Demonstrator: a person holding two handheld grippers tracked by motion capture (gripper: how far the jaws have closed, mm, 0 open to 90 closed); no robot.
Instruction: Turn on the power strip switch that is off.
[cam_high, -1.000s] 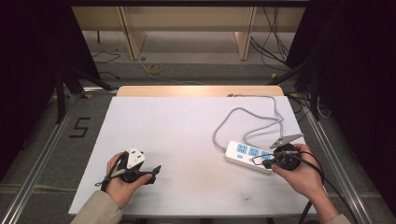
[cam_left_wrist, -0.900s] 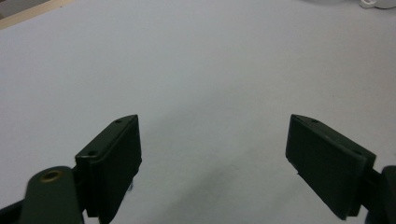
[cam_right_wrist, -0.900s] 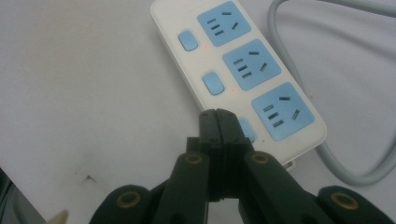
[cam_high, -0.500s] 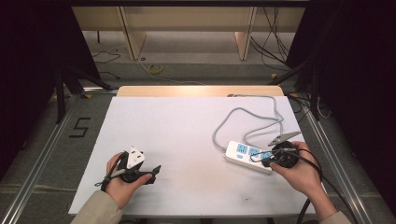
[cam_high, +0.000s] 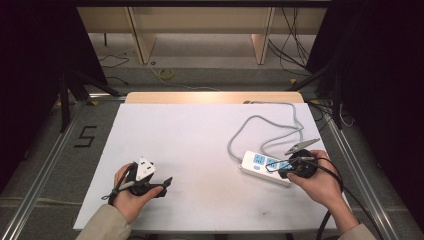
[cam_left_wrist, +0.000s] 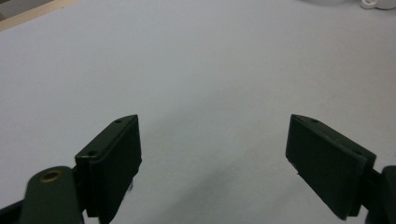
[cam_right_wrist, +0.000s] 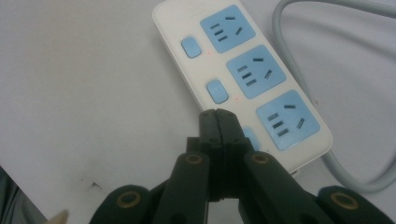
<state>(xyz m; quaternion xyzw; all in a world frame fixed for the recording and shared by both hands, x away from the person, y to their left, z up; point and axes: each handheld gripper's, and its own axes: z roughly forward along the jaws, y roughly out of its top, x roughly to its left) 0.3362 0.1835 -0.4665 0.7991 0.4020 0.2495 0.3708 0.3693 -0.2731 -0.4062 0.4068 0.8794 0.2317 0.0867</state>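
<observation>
Near left: left gripper (cam_high: 162, 184) hovers over bare white table (cam_high: 200, 145), jaws wide apart, nothing between them. Near right: right gripper (cam_right_wrist: 217, 116) has jaws pressed together, empty, tips pressing down on the nearest switch button (cam_right_wrist: 251, 137) of the white power strip (cam_high: 265, 167). The strip lies flat at the table's right side, three blue sockets (cam_right_wrist: 255, 71) up, grey cable (cam_high: 260, 125) looping to the far edge.

Handling guess: rigid plastic shell, light, smooth, likely to slide on the table when pushed. The cable is stiff and may drag it. Best hold is across the narrow body at mid-length, clear of the buttons; press switches straight down.
</observation>
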